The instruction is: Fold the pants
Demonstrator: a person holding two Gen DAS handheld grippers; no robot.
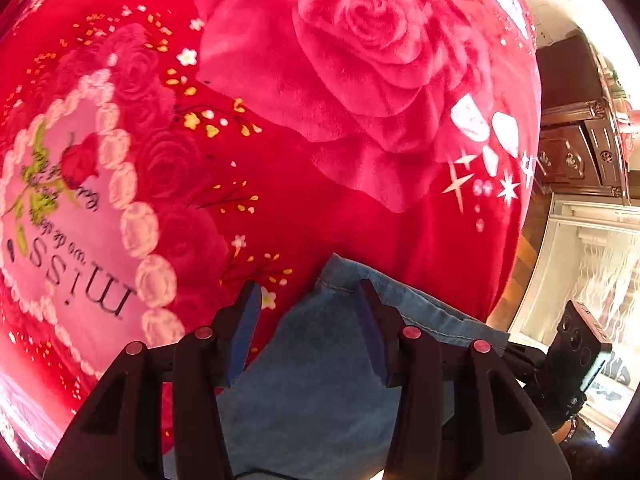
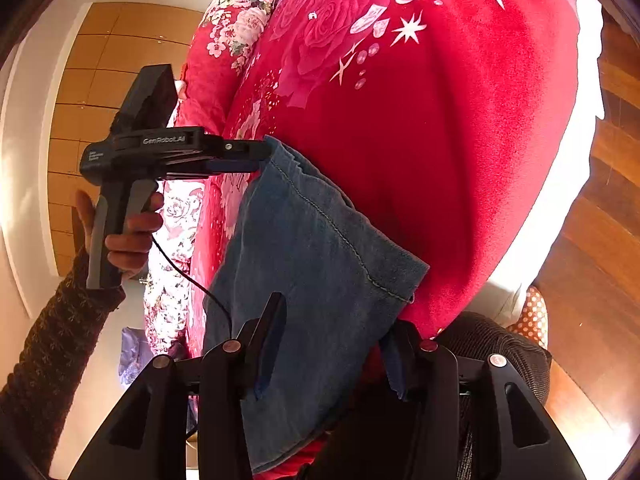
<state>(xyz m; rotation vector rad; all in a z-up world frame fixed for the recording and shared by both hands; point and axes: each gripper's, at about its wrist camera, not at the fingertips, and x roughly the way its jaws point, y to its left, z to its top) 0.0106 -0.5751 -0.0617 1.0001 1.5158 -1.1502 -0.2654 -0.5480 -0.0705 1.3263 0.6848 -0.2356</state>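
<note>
Folded blue denim pants point(image 1: 320, 360) lie on a red rose-print blanket point(image 1: 320, 160); a stitched hem edge runs along their far side. My left gripper point(image 1: 310, 320) points down over them, open, its blue pads standing apart on either side of the cloth without pressing it. In the right wrist view the pants point(image 2: 312, 248) stretch from my right gripper point(image 2: 336, 344) up to the left gripper point(image 2: 256, 156), whose tips sit at the denim's far corner. The right gripper is open, with denim lying loose between its fingers. A hand point(image 2: 132, 236) in a knitted sleeve holds the left tool.
The blanket point(image 2: 460, 140) covers a bed with a white sheet edge point(image 2: 560, 184) on the right. Beyond it is wooden floor point(image 2: 600, 200). A floral quilt point(image 2: 240, 20) is bunched at the far end. Dark carved furniture point(image 1: 580, 152) stands beside the bed. A polka-dot slipper point(image 2: 532, 320) is on the floor.
</note>
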